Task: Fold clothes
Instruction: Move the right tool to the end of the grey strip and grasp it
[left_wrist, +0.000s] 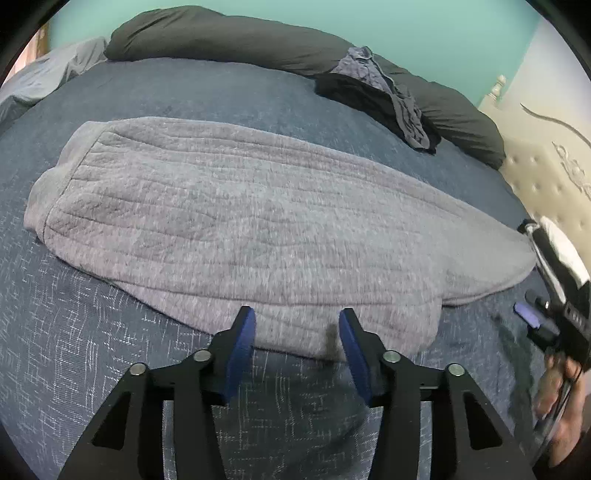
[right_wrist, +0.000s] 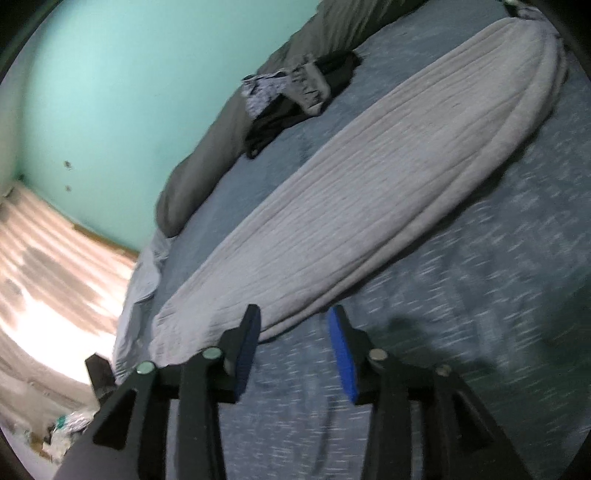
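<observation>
**Both tongs open at the near hem, garment part-folded on the bed**

Blue-padded fingers (left_wrist: 242, 345) of the left tongs (left_wrist: 297, 345) fill the foreground of the left wrist view, parted about halfway with nothing between them. They are poised just at the near edge of the grey garment (left_wrist: 236, 221), which is laid lengthwise across the blue bedspread (left_wrist: 74, 332) and already folded into a long, narrow band. The right tongs (right_wrist: 293, 352) are likewise seen empty and partly open, over the bedspread just beside the garment (right_wrist: 369, 203) edge; one pad overlaps the hem in the picture, though contact cannot be confirmed. No cloth is gripped by either tool.

The step in hand is judged to be a fresh grasp for the next fold. It would be done best if both layers of the near edge were taken together, with the lower finger slid under the cloth rather than pressed on top, and if the two grips were set well apart along the same edge so the band is lifted evenly. The bedspread should be kept out of the pinch, since it lies directly beneath.

The left tongs are pitched steeply down toward the hem; the right are angled more shallowly and rolled, so the bed appears tilted in their view. The right tongs and the hand (left_wrist: 561, 402) are glimpsed at the right margin of the left view. A pile of dark clothes (left_wrist: 388, 99) is left near the pillows (left_wrist: 229, 37), well apart.
</observation>
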